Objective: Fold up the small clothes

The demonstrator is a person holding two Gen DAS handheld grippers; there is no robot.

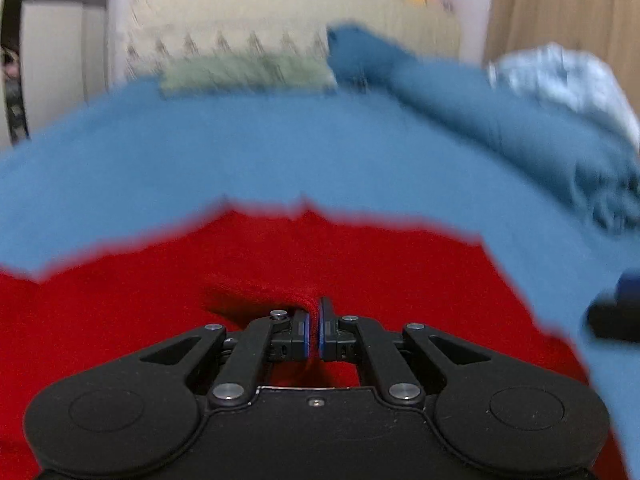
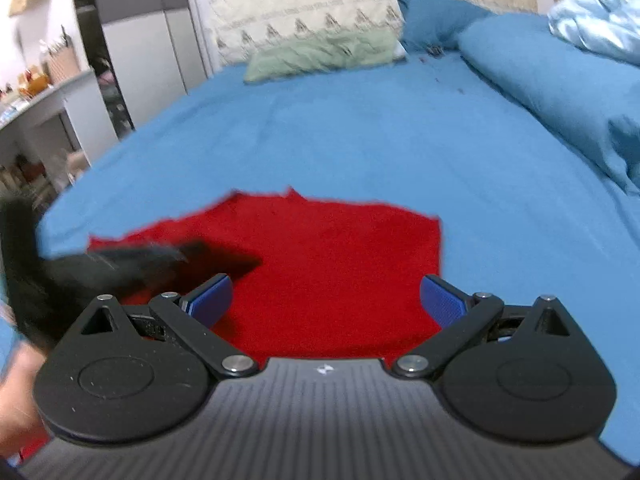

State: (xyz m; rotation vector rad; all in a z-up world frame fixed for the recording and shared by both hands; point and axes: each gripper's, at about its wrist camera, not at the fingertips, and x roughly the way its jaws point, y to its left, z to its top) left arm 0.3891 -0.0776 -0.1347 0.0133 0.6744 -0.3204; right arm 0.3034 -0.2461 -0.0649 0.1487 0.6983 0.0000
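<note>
left gripper [image 1: 314, 330] right up close, its blue-padded fingers pinched together with only a sliver between them, and a small ridge of the red garment [image 1: 360, 272] is bunched up right at the tips. it has a fold of that red cloth nipped between the pads. the red garment fills the whole near part of the left wrist view, spread on the blue bed sheet [image 1: 280, 152], its far edge ragged and blurred.

over to the right wrist view: right gripper [image 2: 326, 300] hangs with its fingers spread wide, blue pads [image 2: 444, 302] well apart, nothing between them. the red garment [image 2: 340, 256] lies flat below and ahead of it, near the close edge of the bed, its right side ending in a fairly straight edge. the left gripper [image 2: 132, 268] shows here as a dark blur, low over the left part of the garment.

beyond the garment, a long run of bare blue bed sheet [image 2: 360, 128]. along the right edge of the bed lies a rolled blue duvet [image 2: 552, 92], with pale blue shiny fabric [image 2: 600, 24] heaped on top of it. at the far end, a green cloth [image 2: 320, 56] lies crumpled against a cream patterned pillow [image 2: 296, 12], a blue pillow [image 2: 432, 16] just beside it. left of the bed, a wardrobe [image 2: 136, 40] and a cluttered shelf [image 2: 36, 84].
</note>
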